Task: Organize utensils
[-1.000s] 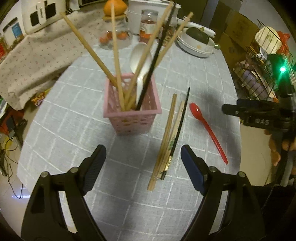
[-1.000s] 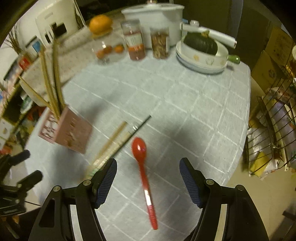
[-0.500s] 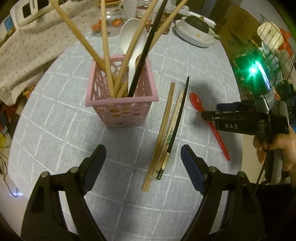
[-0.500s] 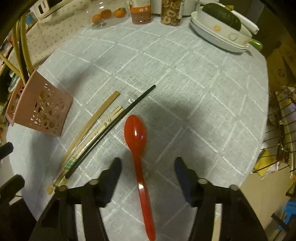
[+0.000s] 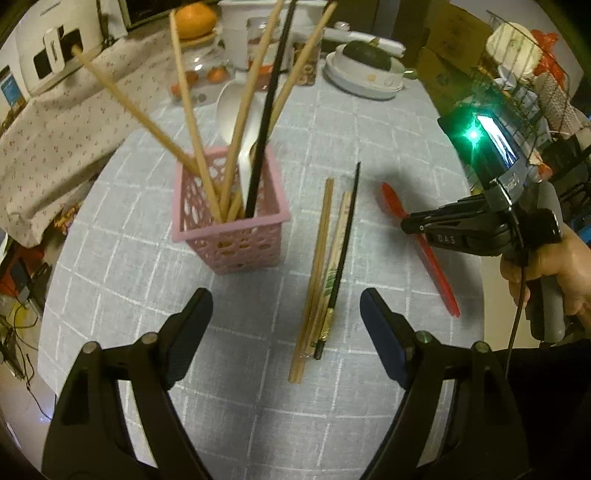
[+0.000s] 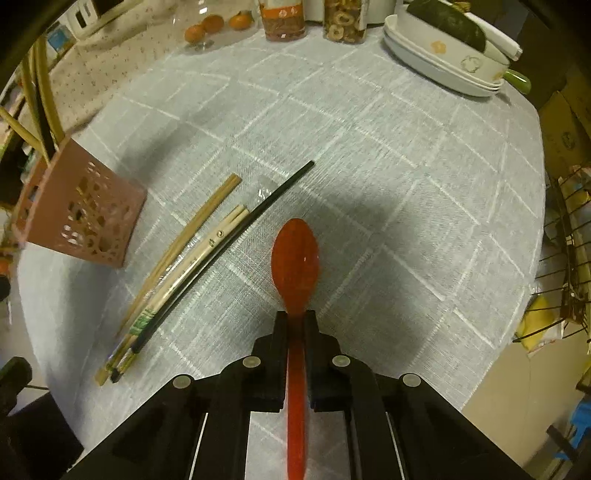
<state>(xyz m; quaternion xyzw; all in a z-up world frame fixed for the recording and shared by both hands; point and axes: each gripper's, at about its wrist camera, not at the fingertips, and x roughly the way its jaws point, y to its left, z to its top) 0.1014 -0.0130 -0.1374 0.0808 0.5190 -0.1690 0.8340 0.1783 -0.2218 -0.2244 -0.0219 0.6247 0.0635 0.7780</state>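
Note:
A pink perforated basket (image 5: pixel 231 225) stands on the grey checked tablecloth and holds several wooden chopsticks, a black chopstick and a white spoon. It also shows in the right wrist view (image 6: pixel 79 214). A bundle of loose chopsticks (image 5: pixel 328 258) (image 6: pixel 192 258) lies beside it, wooden ones and one black. My right gripper (image 6: pixel 295 317) is shut on the neck of a red spoon (image 6: pixel 295 258) that lies on the cloth; in the left wrist view the gripper (image 5: pixel 410 221) covers the spoon's (image 5: pixel 436 269) middle. My left gripper (image 5: pixel 286 306) is open and empty above the cloth, near the chopsticks' near ends.
At the far table edge stand stacked white dishes with a dark squash (image 6: pixel 447 48), two jars (image 6: pixel 314 18) and a glass dish of oranges (image 6: pixel 210 29). A floral cloth (image 5: pixel 55 129) covers things at the left. A wire rack (image 5: pixel 524 85) stands off the table's right edge.
My right gripper has come down over the red spoon and closed on its neck. My left gripper has drawn back a little from the basket and stays open.

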